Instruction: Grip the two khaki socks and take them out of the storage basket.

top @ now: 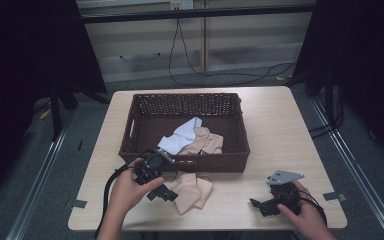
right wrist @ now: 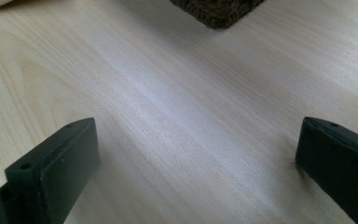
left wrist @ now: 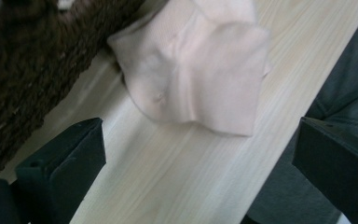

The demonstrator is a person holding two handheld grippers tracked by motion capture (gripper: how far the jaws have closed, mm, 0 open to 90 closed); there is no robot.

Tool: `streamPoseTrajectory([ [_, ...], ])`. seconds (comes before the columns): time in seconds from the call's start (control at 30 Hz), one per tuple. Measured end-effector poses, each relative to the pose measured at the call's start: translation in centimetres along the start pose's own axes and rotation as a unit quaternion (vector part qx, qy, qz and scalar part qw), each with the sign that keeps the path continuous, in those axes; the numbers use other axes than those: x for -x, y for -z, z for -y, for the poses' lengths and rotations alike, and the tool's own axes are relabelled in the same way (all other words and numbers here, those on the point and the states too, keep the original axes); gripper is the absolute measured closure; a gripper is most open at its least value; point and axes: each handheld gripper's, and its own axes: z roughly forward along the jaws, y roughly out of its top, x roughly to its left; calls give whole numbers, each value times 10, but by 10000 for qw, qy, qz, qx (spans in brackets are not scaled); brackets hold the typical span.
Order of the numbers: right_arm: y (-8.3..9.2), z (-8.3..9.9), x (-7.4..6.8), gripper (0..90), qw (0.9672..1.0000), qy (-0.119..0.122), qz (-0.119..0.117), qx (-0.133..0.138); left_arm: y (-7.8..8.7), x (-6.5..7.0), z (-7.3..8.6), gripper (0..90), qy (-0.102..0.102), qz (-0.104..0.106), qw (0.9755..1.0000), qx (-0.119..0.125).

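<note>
A pale pink sock (top: 192, 190) (left wrist: 200, 74) lies flat on the wooden table (top: 275, 130) just in front of the brown woven basket (top: 145, 107) (left wrist: 23, 70). My left gripper (top: 166, 194) (left wrist: 198, 154) hovers low beside the sock's left edge, jaws open wide with only bare table between them. Inside the basket lie a white sock (top: 181, 136) and another pink sock (top: 205, 141). My right gripper (top: 261, 205) (right wrist: 196, 154) rests open on the table at the front right, nothing between its jaws.
A corner of the basket (right wrist: 216, 10) lies ahead in the right gripper view. The table's front edge (left wrist: 279, 154) runs close by the left gripper, with grey floor beyond. Black cables cross the floor behind the table.
</note>
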Motion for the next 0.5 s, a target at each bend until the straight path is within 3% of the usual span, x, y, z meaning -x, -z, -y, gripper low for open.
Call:
streamPoseTrajectory([
  [0.27, 0, 0, 0, 0, 10000, -2, 0, 0, -15, -6, 17, 20, -95, 55, 9999, 103],
  [0.5, 0, 0, 0, 0, 10000, -3, 0, 2, -32, -14, 38, 24, -114, -38, 9995, 300],
])
